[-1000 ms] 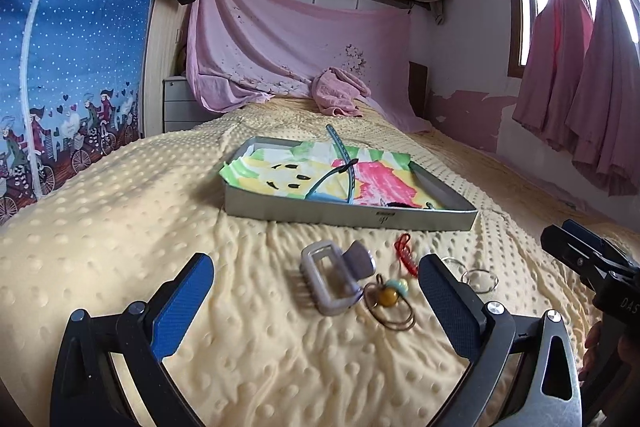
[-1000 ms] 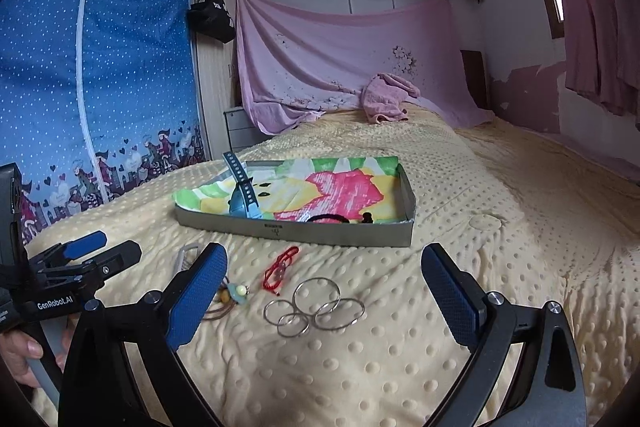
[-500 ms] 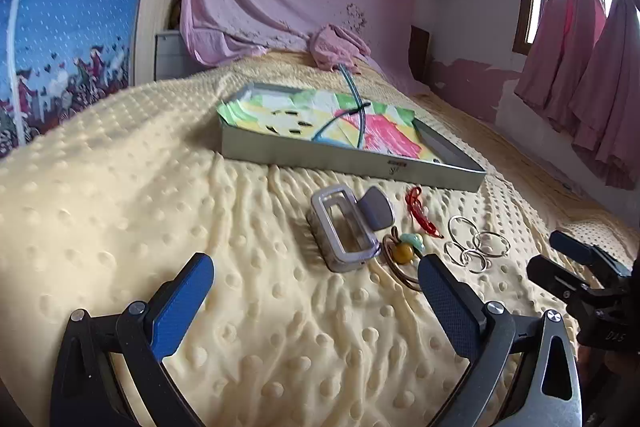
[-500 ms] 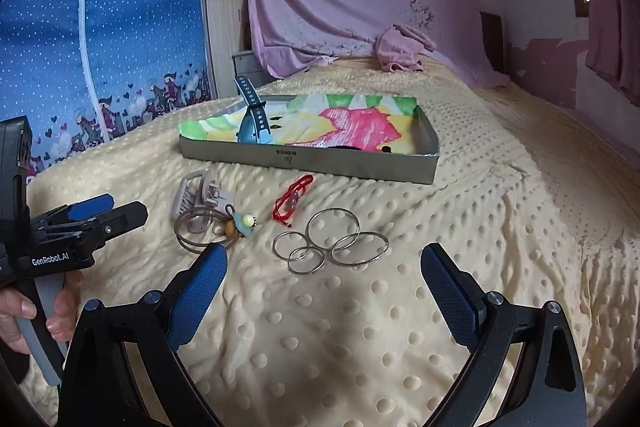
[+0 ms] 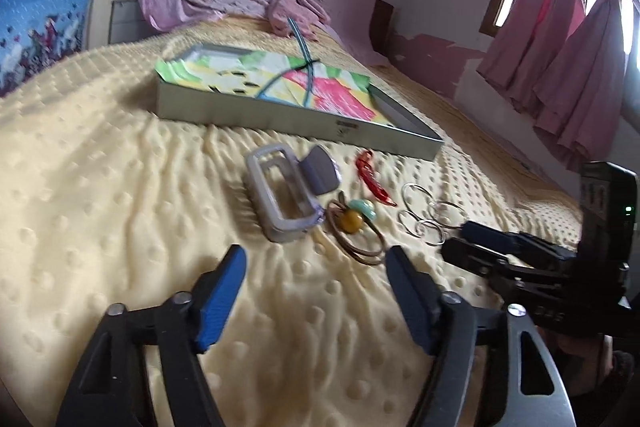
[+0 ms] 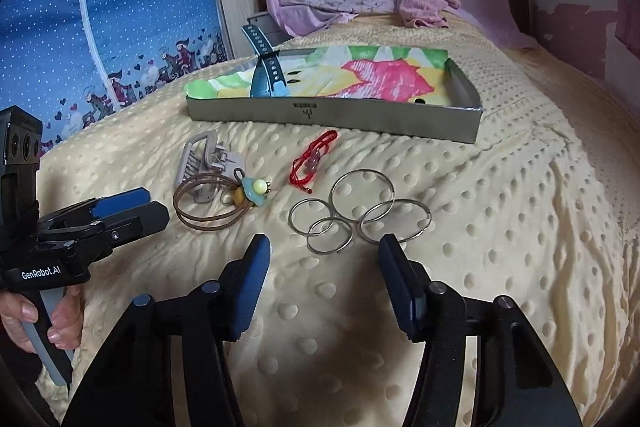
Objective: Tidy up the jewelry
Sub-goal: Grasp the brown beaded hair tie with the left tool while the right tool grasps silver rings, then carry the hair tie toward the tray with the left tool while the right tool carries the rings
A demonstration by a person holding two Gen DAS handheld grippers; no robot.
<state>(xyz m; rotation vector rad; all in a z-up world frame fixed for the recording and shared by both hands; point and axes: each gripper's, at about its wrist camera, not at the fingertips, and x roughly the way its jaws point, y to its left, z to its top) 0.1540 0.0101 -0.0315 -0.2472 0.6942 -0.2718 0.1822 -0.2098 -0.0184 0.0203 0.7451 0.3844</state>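
Observation:
Jewelry lies on a yellow dotted blanket before a grey tray point(image 6: 460, 125) with colourful lining and a teal watch strap point(image 6: 264, 67). Several silver rings point(image 6: 348, 215) lie just ahead of my open right gripper point(image 6: 324, 259). A red cord bracelet point(image 6: 314, 159), a brown cord with beads point(image 6: 244, 193) and a grey hair clip point(image 6: 200, 163) lie to the left. My open left gripper point(image 5: 316, 267) hovers just before the beaded cord point(image 5: 352, 223) and clip point(image 5: 284, 195). The rings point(image 5: 424, 219), red cord point(image 5: 372, 179) and tray point(image 5: 296, 123) also show there.
A pink cloth point(image 6: 424, 3) lies at the bed's far end. A blue dotted curtain point(image 6: 100, 7) hangs on the left and pink curtains point(image 5: 560, 67) on the right. The right gripper's body point(image 5: 520, 259) is close beside the rings.
Both grippers have moved forward and down toward the jewelry, and their jaws have narrowed somewhat. The items have not moved.

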